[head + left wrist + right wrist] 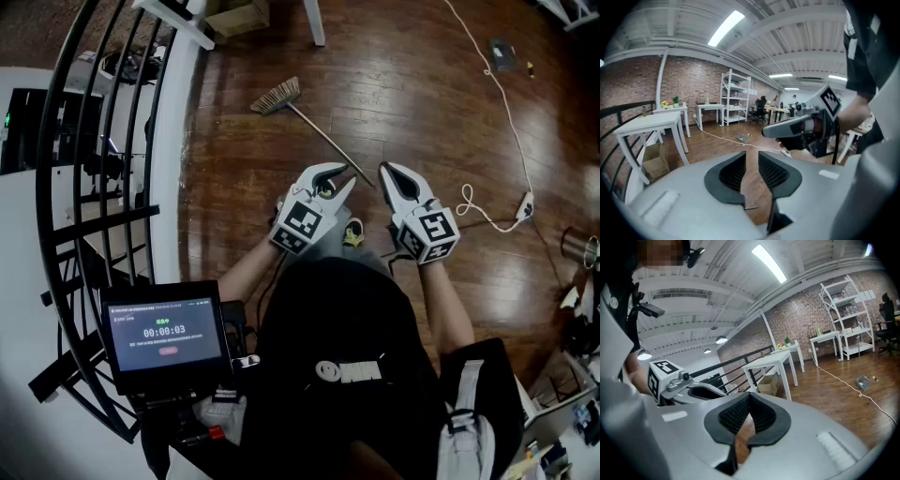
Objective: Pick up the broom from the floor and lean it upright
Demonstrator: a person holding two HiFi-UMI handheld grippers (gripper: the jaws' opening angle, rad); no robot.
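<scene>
The broom [319,134] lies flat on the wooden floor, its straw head [277,96] at the upper left and its thin handle running down-right toward my hands. My left gripper [347,176] hovers above the near end of the handle; its jaws stand slightly apart with only floor showing between them [752,153]. My right gripper [384,171] hovers just to the right of the handle's end, its tips together and holding nothing [749,394]. Neither gripper touches the broom. The near end of the handle is hidden behind the left gripper's fingers.
A black railing [103,141] curves along the left, with a small screen [167,333] mounted by it. A white cable [506,112] runs across the floor at right to a plug block [525,204]. A white table [651,124] and a cardboard box [654,159] stand ahead.
</scene>
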